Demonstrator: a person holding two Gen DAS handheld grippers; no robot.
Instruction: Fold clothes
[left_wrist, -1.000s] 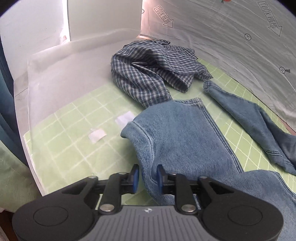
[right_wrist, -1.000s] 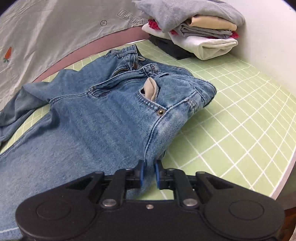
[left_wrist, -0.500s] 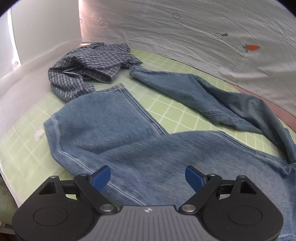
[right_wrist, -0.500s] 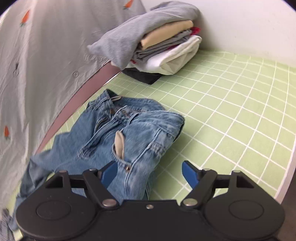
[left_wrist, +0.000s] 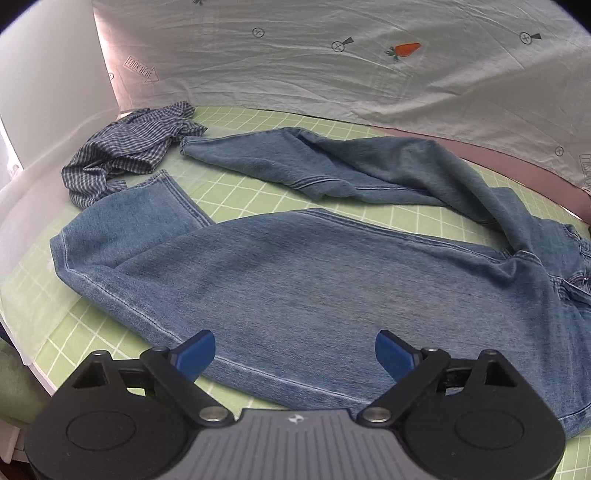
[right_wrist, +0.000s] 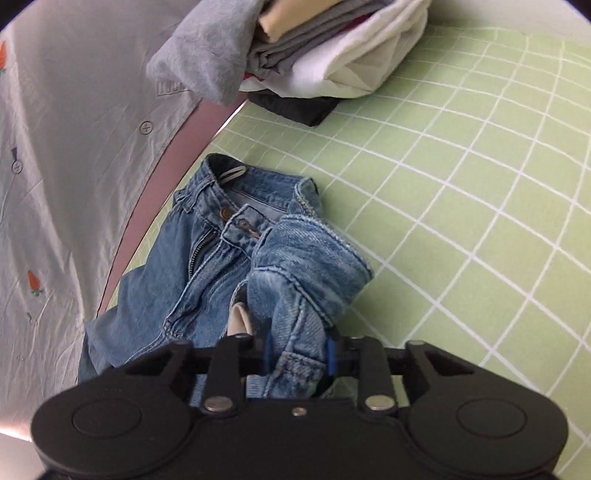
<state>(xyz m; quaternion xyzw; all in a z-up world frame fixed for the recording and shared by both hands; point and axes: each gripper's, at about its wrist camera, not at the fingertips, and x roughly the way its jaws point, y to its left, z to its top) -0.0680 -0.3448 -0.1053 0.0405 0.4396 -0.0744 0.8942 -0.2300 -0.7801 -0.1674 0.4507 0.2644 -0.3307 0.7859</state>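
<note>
A pair of blue jeans (left_wrist: 303, 280) lies spread across the green grid mat (left_wrist: 243, 192). One leg runs toward the far left, the other lies nearer with its end folded back. My left gripper (left_wrist: 295, 350) hovers wide open over the near leg, nothing between its blue pads. In the right wrist view the jeans' waistband (right_wrist: 258, 229) is bunched up, fly and button showing. My right gripper (right_wrist: 300, 350) is shut on a bunched fold of the jeans' waist, which fills the gap between its fingers.
A crumpled blue checked shirt (left_wrist: 129, 155) lies at the far left of the mat. A stack of folded clothes (right_wrist: 295, 48) sits at the mat's far end. A white sheet with carrot prints (left_wrist: 369, 74) hangs behind. The mat's near left edge (left_wrist: 33, 354) drops off.
Both grippers let go of the jeans and opened a half second ago. The left one drew back and stays open. The right one has now closed on the waist.
</note>
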